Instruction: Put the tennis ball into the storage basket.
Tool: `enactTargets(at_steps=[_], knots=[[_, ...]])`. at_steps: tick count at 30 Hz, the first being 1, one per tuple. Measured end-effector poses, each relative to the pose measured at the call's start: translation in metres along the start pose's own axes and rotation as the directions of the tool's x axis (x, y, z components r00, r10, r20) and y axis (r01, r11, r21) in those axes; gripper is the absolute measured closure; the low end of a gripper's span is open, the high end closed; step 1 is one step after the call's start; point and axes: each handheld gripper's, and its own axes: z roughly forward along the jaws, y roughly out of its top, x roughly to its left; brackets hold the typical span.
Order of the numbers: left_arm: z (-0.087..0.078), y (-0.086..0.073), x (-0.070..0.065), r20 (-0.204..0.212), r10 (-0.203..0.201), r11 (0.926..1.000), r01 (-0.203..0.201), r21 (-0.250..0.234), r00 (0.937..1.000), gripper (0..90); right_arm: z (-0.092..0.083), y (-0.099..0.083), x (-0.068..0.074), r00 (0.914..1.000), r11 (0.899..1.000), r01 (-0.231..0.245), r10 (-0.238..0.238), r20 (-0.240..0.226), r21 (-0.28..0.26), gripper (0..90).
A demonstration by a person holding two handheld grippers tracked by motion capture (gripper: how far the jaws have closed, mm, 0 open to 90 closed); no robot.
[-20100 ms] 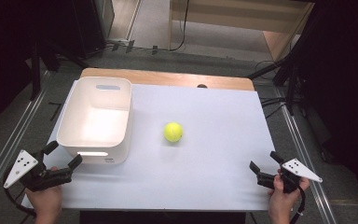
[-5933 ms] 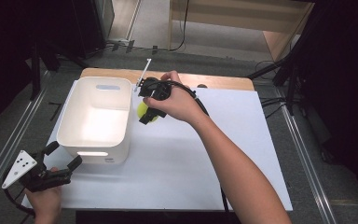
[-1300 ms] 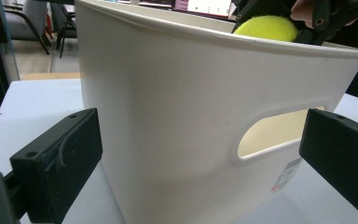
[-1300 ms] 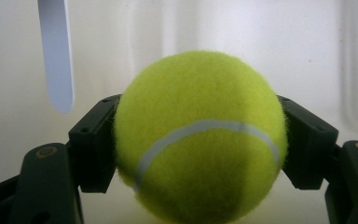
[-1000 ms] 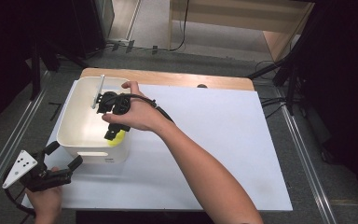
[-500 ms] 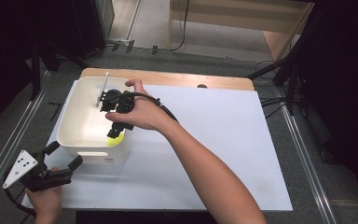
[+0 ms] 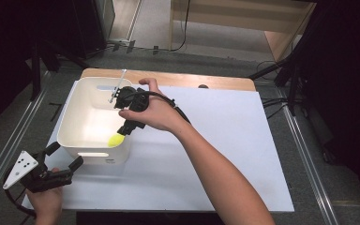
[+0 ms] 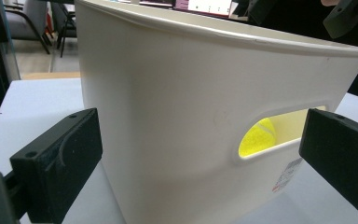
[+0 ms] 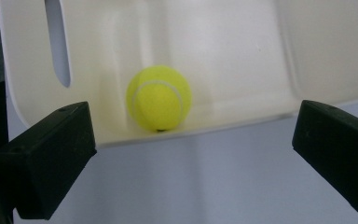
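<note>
Right tongs hang over the white bin at centre-left of the high view, jaws spread wide and holding nothing; the right hand grips them from the right, and the forearm crosses the white table down to the bottom edge of the frame. Left tongs rest at lower left of the same view, just off the bin's near wall, jaws likewise spread and empty, held by the left hand. The tennis ball lies on the bin floor in the corner nearest the bottom of the frame, against the near wall and directly under the right tongs. Open table surface extends right of the bin to the board's right edge, and a narrower strip lies between the bin and the board's bottom edge. A wooden strip borders the board's far edge. The right gripper view looks down between its two black jaws at the ball resting free on the floor, with a handle slot at upper left of the frame. The left gripper view looks at the bin's outer wall between its jaws, and the ball shows through the handle cut-out. A small sticker sits below that cut-out at lower right; its print is too small to read.
</note>
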Motion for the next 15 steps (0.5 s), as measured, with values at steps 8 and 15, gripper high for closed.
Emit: enactTargets(at_steps=[8, 15], knots=[[0.000, 0.000, 0.000, 0.000, -0.001, 1.0000, 0.001, 0.001, 1.0000, 0.0, -0.006, -0.019, -0.004, 0.9994, 1.000, -0.026, 0.027, 0.024, -0.018, 0.0], [0.000, 0.000, 0.000, -0.001, 0.000, 1.0000, 0.000, 0.001, 1.0000, 0.0, -0.010, -0.035, -0.006, 0.9978, 0.998, -0.049, 0.051, 0.043, -0.039, 0.0]])
